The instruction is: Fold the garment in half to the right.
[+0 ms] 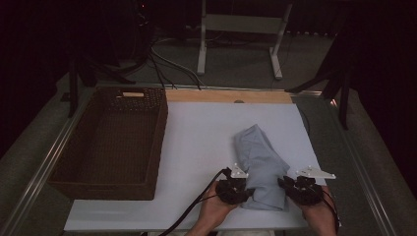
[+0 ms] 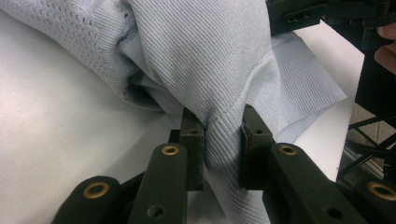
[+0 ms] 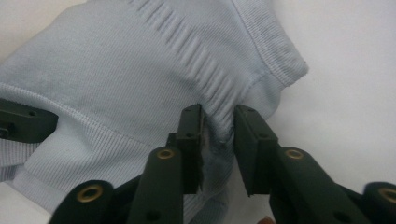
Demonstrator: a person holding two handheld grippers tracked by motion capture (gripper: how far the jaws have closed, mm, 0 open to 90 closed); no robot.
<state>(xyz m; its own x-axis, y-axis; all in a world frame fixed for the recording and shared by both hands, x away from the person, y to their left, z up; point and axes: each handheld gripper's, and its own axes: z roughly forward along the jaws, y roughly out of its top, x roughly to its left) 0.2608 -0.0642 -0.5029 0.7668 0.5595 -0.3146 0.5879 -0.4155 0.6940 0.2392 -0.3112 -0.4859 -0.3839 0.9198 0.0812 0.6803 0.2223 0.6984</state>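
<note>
Cloth (image 1: 259, 162) lies bunched at the table's (image 1: 196, 147) near edge, left gripper (image 2: 223, 140) and right gripper (image 3: 218, 135) each pinching a fold. Lift evenly; the right's bite looks thin, perhaps slipping.

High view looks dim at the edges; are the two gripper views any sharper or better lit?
High view: white table top lit, surroundings dark, slightly soft. Left gripper view: cloth weave crisp, evenly lit. Right gripper view: cloth ribbing clear, near jaws slightly soft, no glare.
</note>
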